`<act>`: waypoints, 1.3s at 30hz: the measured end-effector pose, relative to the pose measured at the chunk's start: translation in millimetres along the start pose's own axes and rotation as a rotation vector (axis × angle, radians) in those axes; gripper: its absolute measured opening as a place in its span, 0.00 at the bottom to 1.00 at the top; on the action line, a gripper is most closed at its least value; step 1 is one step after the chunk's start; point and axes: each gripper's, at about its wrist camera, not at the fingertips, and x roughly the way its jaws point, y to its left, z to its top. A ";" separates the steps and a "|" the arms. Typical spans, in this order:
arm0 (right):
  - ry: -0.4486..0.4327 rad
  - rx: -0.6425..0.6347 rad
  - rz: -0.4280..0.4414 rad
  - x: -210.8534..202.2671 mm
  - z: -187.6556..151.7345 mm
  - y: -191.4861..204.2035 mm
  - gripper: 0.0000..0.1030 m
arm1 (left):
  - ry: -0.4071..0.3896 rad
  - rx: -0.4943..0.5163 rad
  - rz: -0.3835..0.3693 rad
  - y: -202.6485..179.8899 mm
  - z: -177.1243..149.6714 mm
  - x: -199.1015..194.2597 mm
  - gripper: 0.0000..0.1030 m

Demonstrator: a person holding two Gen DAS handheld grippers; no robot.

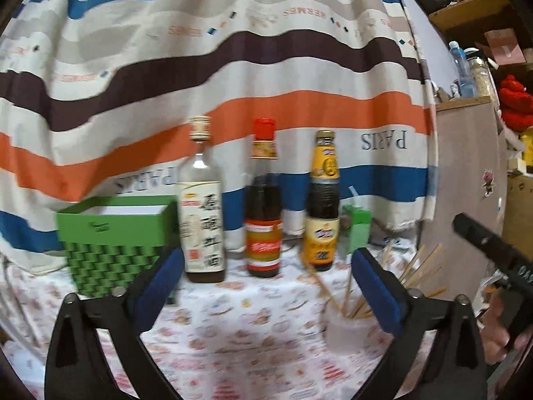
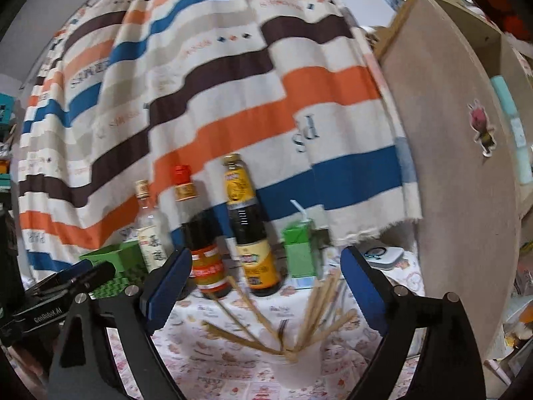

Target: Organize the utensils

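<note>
A pale translucent cup (image 2: pixel 296 366) stands on the patterned tablecloth with several wooden chopsticks (image 2: pixel 319 303) fanned out of it; a dark fork tip (image 2: pixel 282 328) shows among them. In the right wrist view my right gripper (image 2: pixel 265 286) is open, blue pads wide, with the chopsticks rising between them untouched. In the left wrist view the same cup (image 1: pixel 346 331) and chopsticks (image 1: pixel 421 265) sit low right, behind the right blue pad. My left gripper (image 1: pixel 266 286) is open and holds nothing. The right gripper's black body (image 1: pixel 496 250) shows at the far right, with a hand below it.
Three sauce bottles stand at the back: a clear one (image 1: pixel 201 206), a red-capped one (image 1: pixel 263 206) and a yellow-labelled one (image 1: pixel 321 206). A green woven box (image 1: pixel 110 243) sits left, a green drink carton (image 2: pixel 299 253) right. A striped cloth hangs behind; a wooden panel (image 2: pixel 449 153) stands right.
</note>
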 end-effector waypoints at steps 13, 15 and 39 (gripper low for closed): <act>0.121 -0.113 -0.014 24.8 -67.9 49.4 1.00 | 0.083 -0.016 0.119 53.0 -75.0 -21.1 0.99; 0.122 -0.119 -0.016 27.6 -78.1 50.1 1.00 | 0.093 -0.025 0.131 59.3 -84.2 -20.1 0.99; 0.245 -0.197 -0.075 60.0 -132.3 54.7 1.00 | 0.159 -0.044 0.215 77.6 -130.8 -6.6 0.99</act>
